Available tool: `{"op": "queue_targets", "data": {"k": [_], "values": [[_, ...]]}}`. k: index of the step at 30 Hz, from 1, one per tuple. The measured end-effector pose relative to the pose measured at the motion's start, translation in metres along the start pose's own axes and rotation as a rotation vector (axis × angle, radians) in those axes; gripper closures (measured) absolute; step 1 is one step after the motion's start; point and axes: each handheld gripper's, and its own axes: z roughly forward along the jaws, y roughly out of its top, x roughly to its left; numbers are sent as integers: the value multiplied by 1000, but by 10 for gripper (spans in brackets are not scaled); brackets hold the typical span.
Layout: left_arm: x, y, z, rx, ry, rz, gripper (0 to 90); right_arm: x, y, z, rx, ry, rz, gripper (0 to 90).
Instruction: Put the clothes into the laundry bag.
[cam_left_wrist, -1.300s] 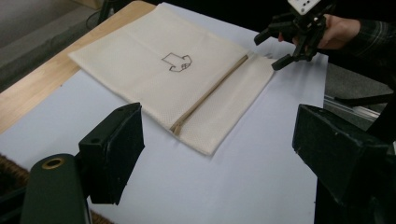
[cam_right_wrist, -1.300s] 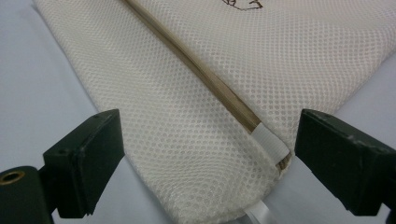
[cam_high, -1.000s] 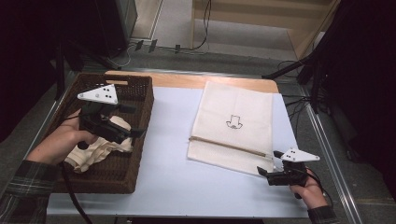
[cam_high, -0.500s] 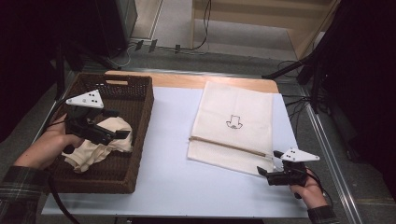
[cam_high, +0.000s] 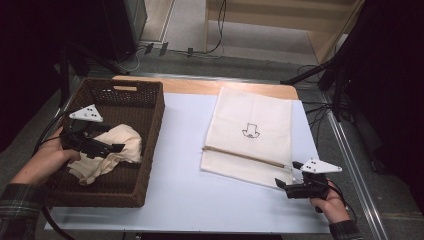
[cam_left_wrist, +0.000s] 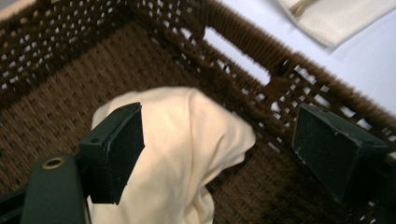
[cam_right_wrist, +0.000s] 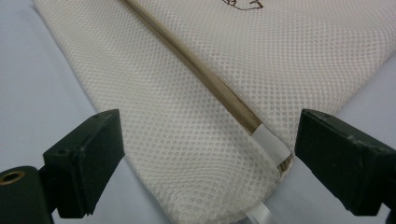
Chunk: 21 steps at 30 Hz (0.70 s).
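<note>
A brown wicker basket (cam_high: 153, 150) stands at the table's left, with a crumpled cream cloth (cam_high: 127, 141) lying in it. My left gripper (cam_high: 113, 148) hangs low inside the basket, over the cloth. Its jaws stand wide in the left gripper view (cam_left_wrist: 219, 135), the cloth (cam_left_wrist: 187, 135) bulging up between them without being pinched. A flat white mesh bag (cam_high: 250, 127) with a tan zipper strip (cam_high: 245, 156) lies right of centre. My right gripper (cam_high: 281, 183) is open at the bag's near right corner. That corner (cam_right_wrist: 187, 70) and the zipper's end (cam_right_wrist: 271, 140) sit between its jaws (cam_right_wrist: 210, 135).
The basket's wall with a handle slot (cam_left_wrist: 243, 51) rises just beyond my left gripper. A pale blue mat (cam_high: 180, 175) covers the table between basket and bag. Cables and dark stands lie on the floor beyond the far edge.
My left gripper has moved toward the basket's near left and sunk lower over the cloth, jaws still wide. The right gripper and the mesh bag have stayed put.
</note>
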Motion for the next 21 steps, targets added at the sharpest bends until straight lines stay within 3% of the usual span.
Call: {"op": "queue_targets", "data": {"k": [1, 7, 16, 21], "values": [[4, -5, 2, 23, 29, -7, 166, 0, 0, 0, 0, 1, 0, 85], [13, -15, 11, 66, 57, -26, 167, 0, 0, 1, 3, 5, -4, 85], [27, -27, 28, 101, 82, -60, 158, 0, 0, 2, 9, 6, -6, 85], [30, -30, 38, 126, 86, -58, 158, 1, 0, 2, 14, 9, -7, 85]]}}
